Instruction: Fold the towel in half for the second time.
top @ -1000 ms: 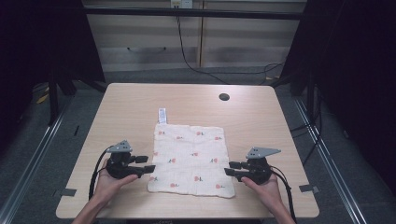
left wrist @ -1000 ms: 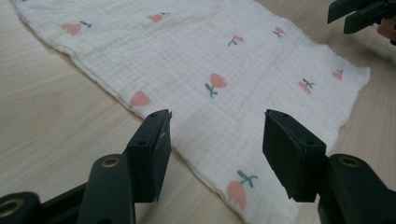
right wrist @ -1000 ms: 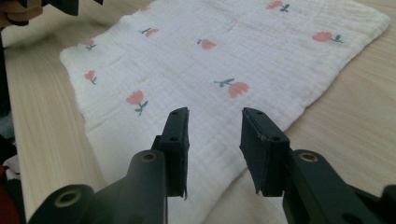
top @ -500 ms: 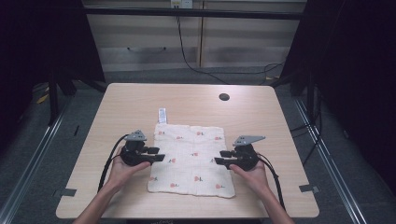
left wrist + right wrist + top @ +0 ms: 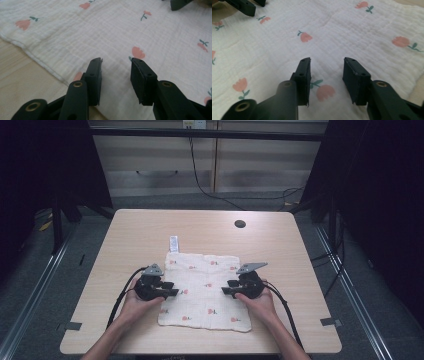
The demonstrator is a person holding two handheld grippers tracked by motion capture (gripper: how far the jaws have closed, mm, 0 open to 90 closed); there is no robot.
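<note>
Cloth (image 5: pixel 207 290) lies flat on table (image 5: pixel 130 240), holding nothing.

Light wood table (image 5: pixel 130 240), rounded corners, dark round hole (image 5: pixel 240 224) near its far edge. Grey tape tabs on the floor at the near corners, left (image 5: pixel 72 325) and right (image 5: pixel 331 322). Black cables (image 5: pixel 200 175) hang along the pale panelled wall (image 5: pixel 150 165) behind. Dark curtains on both sides.
</note>
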